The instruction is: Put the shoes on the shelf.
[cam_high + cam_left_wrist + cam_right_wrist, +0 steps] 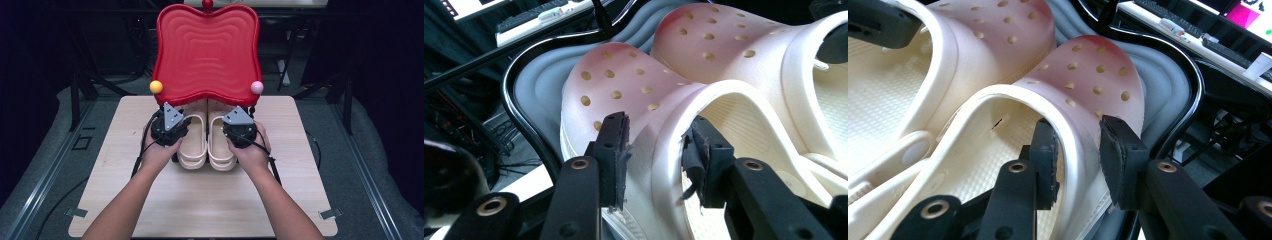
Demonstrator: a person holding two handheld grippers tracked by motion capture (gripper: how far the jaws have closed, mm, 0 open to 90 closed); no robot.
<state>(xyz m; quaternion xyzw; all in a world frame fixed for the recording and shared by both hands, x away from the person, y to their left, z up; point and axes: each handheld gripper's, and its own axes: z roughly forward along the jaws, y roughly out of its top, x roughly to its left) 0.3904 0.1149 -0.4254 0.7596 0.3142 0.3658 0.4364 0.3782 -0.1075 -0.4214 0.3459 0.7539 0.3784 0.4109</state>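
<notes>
Now my left gripper (655, 145) straddles the left clog's (634, 95) outer rim, jaws parted, pads off it; my right gripper (1079, 150) likewise straddles the right clog (1088, 80). Both clogs sit side by side under the red tray (207, 47).

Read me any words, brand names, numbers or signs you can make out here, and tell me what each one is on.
No text can be read in these pictures.
Cream clogs: no brand or size mark shows on them.
Red tray: plain ripples, no lettering.
Screen in the right gripper view: bright shapes, too blurred to read.
Keyboard in the left gripper view: keys too small and blurred to read.
</notes>
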